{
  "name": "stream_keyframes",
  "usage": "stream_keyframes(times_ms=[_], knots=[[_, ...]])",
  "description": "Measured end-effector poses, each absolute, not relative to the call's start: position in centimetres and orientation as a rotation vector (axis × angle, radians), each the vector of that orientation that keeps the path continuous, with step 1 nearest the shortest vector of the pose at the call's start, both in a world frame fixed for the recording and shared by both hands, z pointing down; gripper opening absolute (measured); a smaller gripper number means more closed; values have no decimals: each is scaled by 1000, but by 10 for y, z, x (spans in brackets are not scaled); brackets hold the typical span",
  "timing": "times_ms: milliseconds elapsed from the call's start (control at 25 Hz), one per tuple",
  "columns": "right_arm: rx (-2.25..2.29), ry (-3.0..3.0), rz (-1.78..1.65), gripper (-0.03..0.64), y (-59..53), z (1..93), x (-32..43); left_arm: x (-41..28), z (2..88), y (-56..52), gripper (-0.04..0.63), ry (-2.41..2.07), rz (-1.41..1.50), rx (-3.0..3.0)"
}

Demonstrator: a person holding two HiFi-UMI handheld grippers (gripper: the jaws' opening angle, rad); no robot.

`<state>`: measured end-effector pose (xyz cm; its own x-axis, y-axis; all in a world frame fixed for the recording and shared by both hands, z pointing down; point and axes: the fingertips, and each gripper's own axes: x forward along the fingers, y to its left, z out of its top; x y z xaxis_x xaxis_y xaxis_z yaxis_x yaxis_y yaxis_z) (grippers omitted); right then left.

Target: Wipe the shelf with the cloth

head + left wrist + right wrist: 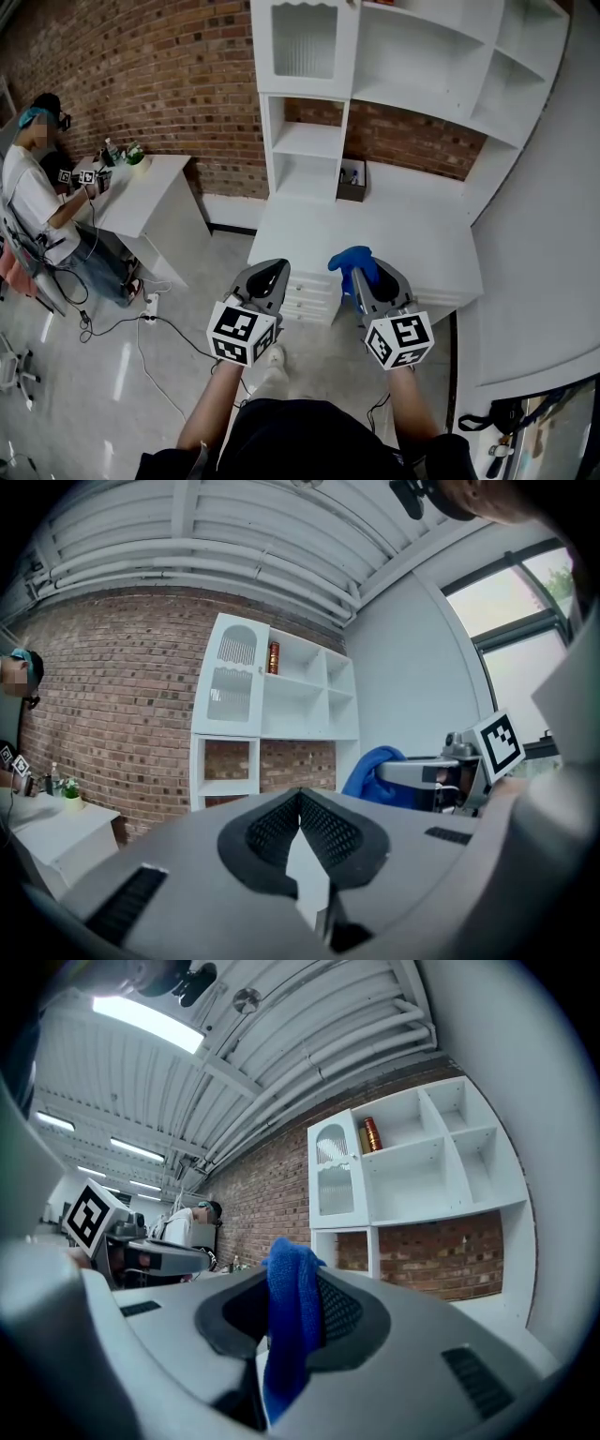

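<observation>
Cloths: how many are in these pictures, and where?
1. The blue cloth is clamped in the right gripper, held out before the white shelf unit. The left gripper is shut on nothing. Others could lie hidden in shelf compartments.

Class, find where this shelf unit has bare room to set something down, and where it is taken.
Bare: the desktop right of the small box, and the cubby left of it. Taken: the top compartment with the can.
</observation>
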<state>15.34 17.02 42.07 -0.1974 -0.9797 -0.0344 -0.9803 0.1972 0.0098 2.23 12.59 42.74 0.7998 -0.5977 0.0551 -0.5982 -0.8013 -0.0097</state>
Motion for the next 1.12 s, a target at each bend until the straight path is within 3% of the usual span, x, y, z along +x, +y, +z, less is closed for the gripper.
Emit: stream_keyframes(times_ms=[1120], knots=[[-2005, 2419, 65, 100, 17, 407, 149, 15, 416, -24, 17, -990, 36, 2946]])
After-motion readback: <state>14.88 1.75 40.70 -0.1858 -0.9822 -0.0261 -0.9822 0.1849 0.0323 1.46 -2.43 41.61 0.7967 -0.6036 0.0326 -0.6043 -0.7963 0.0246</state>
